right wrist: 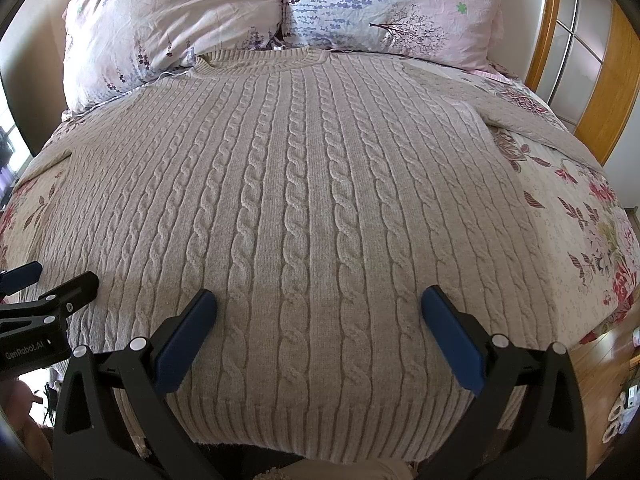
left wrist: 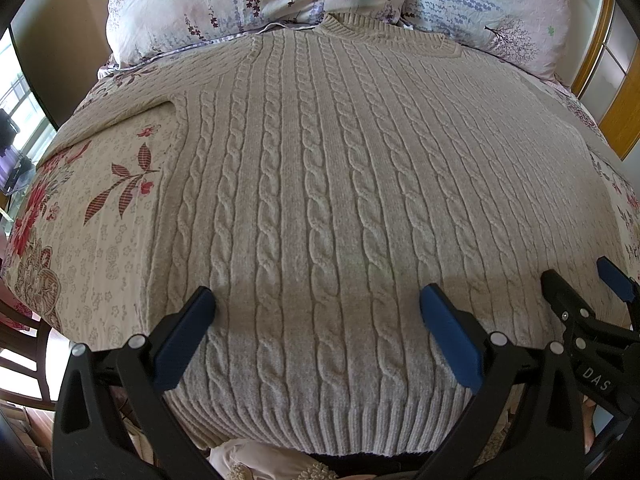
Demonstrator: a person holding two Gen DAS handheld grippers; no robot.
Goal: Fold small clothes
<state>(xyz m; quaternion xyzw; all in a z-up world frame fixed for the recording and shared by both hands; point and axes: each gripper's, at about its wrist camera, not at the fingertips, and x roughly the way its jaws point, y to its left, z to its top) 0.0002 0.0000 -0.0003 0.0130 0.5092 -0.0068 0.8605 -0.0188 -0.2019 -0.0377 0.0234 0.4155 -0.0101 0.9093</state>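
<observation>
A beige cable-knit sweater [left wrist: 320, 184] lies flat on the bed, collar at the far end by the pillows, ribbed hem nearest me; it also shows in the right wrist view [right wrist: 288, 200]. One sleeve runs off to the left [left wrist: 120, 116], the other to the right [right wrist: 516, 112]. My left gripper [left wrist: 318, 300] is open and empty, hovering over the hem's left part. My right gripper [right wrist: 320, 300] is open and empty over the hem's right part. Each gripper shows at the edge of the other's view: the right one [left wrist: 580, 280] and the left one [right wrist: 56, 276].
Two floral pillows [right wrist: 180, 12] lie at the head of the bed. A floral bedspread [left wrist: 80, 216] lies under the sweater. A wooden-framed door or wardrobe [right wrist: 592, 80] stands at the right. A wooden chair [left wrist: 24, 360] stands at the lower left.
</observation>
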